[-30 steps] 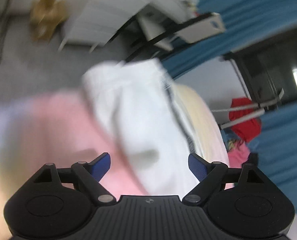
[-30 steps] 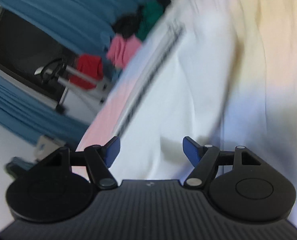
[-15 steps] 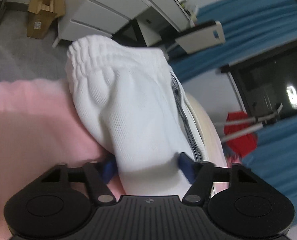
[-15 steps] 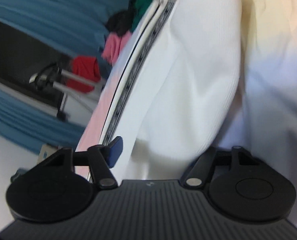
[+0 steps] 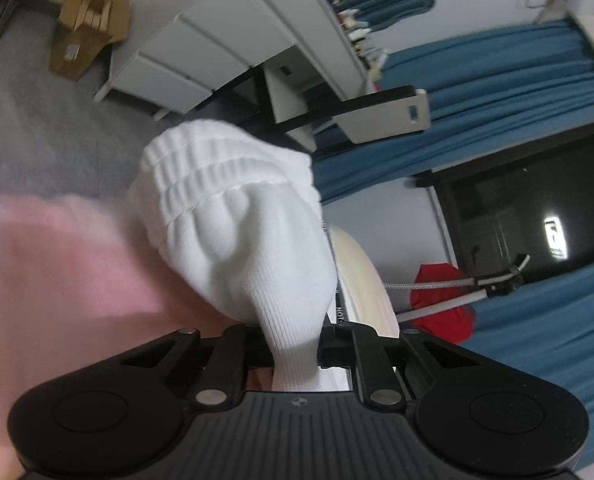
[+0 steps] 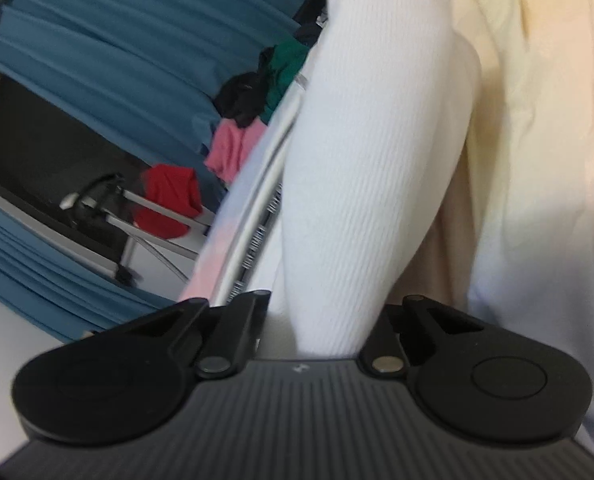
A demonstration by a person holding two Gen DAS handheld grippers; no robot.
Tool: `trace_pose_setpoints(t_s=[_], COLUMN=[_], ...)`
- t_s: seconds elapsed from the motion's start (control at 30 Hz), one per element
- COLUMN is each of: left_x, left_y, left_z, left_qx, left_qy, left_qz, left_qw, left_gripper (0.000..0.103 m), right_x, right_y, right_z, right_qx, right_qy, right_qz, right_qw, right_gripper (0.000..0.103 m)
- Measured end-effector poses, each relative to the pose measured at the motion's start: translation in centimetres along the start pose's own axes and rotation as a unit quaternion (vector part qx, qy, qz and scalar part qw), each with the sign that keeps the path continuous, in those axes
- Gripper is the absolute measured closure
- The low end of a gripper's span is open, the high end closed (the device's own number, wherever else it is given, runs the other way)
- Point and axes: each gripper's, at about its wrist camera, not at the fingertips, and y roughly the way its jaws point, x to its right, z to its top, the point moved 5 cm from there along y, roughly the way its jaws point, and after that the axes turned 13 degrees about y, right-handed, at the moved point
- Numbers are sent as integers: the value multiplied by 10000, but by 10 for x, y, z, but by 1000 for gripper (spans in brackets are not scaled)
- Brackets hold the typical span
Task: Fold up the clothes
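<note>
A white ribbed garment (image 5: pixel 233 216) with a gathered elastic band at its far end lies on a pastel pink and yellow sheet (image 5: pixel 57 272). My left gripper (image 5: pixel 295 354) is closing and its jaws pinch a bunched fold of this white cloth. In the right wrist view the same white garment (image 6: pixel 377 160) runs up as a long ribbed roll. My right gripper (image 6: pixel 325 332) is closing too, with the cloth squeezed between its jaws. A grey patterned trim stripe (image 6: pixel 257 236) runs along the garment's left edge. The pads of both grippers are hidden by fabric.
A white drawer unit (image 5: pixel 217 40) and a cardboard box (image 5: pixel 85 28) stand on the grey floor beyond the sheet. Blue curtains (image 5: pixel 497 72) frame a dark window. A rack holds red cloth (image 6: pixel 169 204), with pink, green and black clothes (image 6: pixel 257 96) piled behind.
Both grippers went from wide open to pinched on the white garment. They moved in closer, and the cloth now bunches up between each pair of jaws.
</note>
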Motion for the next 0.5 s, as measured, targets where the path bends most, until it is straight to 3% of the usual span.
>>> trace_pose_setpoints(t_s=[0.33,0.5], left_x=[-20,-41], left_y=[-92,-110], left_z=[18,14], left_qx=[-98,-426], left_qy=[-535,-212], left_qz=[-28,446], left_qw=[9985,9979], left_gripper=[89,89], right_x=[19,30], right_y=[-68,-87], right_z=[0,-1], right_qx=[-660,-1048], right_qy=[767,651], right_qz=[-101,-259], right_qw=[9948,9920], right_gripper=[89,88])
